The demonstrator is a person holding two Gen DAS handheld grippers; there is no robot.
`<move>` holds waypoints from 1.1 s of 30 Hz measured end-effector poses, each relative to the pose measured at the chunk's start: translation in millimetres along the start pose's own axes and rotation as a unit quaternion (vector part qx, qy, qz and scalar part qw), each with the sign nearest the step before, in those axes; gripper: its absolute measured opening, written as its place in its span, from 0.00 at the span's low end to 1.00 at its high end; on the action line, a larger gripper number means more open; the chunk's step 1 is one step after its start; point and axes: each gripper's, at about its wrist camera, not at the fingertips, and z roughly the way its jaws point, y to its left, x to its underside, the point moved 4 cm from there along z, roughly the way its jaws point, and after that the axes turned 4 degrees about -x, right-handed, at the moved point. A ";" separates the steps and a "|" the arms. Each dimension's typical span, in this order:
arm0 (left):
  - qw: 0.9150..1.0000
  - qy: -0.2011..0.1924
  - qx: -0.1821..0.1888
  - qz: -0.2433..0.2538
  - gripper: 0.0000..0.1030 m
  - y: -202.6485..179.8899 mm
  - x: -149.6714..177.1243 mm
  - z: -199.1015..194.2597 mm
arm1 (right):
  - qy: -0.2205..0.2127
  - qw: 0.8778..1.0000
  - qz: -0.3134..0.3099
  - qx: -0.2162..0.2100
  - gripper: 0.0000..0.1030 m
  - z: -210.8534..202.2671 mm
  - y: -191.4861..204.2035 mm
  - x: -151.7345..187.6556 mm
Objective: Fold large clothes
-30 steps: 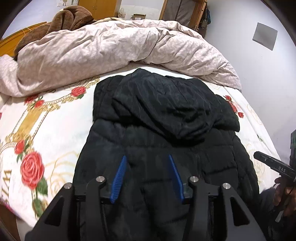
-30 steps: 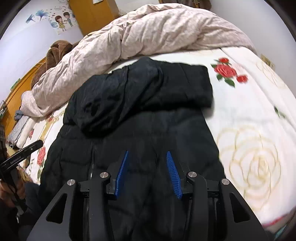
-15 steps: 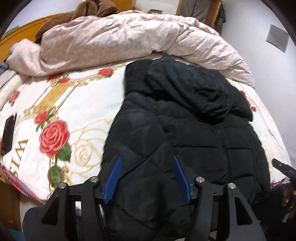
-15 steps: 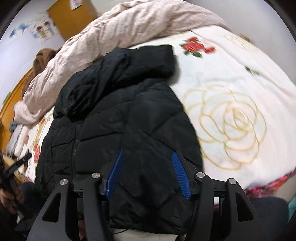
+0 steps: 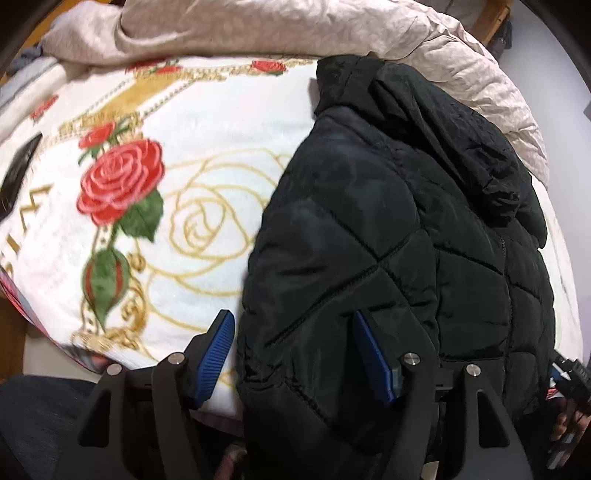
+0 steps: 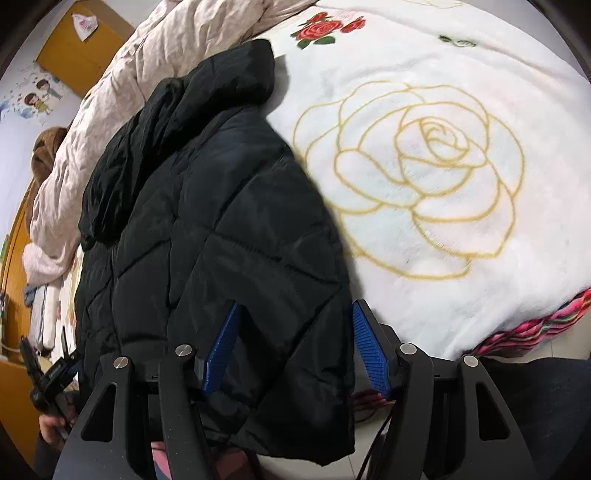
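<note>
A black quilted hooded jacket lies lengthwise on the rose-patterned bed blanket, hood toward the far end; its hem hangs over the near bed edge. My left gripper is open, its jaws straddling the jacket's left hem corner. In the right wrist view the same jacket fills the left half. My right gripper is open around the jacket's right hem corner. Neither gripper pinches the fabric.
A crumpled beige duvet is heaped across the far end of the bed, also in the right wrist view. A brown cloth lies beyond it. The white blanket spreads right of the jacket. The bed's near edge is just below both grippers.
Both grippers have moved apart and down, from over the jacket's middle to its two hem corners at the near bed edge. Jaws stayed open. The jacket has not moved.
</note>
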 end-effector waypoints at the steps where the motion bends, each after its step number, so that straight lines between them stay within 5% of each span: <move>1: 1.000 0.007 0.006 -0.001 0.71 -0.9 2.8 2.2 | 0.009 1.000 -0.003 -0.002 0.60 2.4 1.6 2.8; 9: 1.000 0.023 0.015 -0.001 0.77 -8.0 13.5 14.0 | 0.056 0.998 0.031 -0.011 0.62 19.4 -8.7 12.2; 11: 0.999 0.023 0.023 0.010 0.62 -12.7 15.4 12.4 | 0.064 0.998 0.023 -0.014 0.61 19.2 -5.7 13.6; 13: 0.999 0.018 0.029 0.023 0.44 -19.4 16.6 6.3 | 0.068 0.997 0.011 -0.028 0.34 17.0 1.8 14.6; 15: 0.999 0.010 0.035 0.032 0.28 -25.1 15.5 -5.2 | 0.061 0.997 0.000 -0.039 0.18 9.2 9.0 13.7; 17: 0.998 -0.005 0.054 0.029 0.18 -30.1 12.8 -22.5 | 0.048 0.997 -0.009 -0.058 0.14 -3.1 17.9 11.3; 27: 0.979 -0.132 0.152 0.017 0.14 -37.3 -16.5 -146.9 | -0.061 0.984 -0.080 -0.150 0.10 -114.9 67.5 -3.2; 33: 0.973 -0.145 0.179 -0.006 0.13 -14.0 -11.2 -176.2 | -0.083 0.977 -0.063 -0.185 0.10 -150.4 60.5 19.9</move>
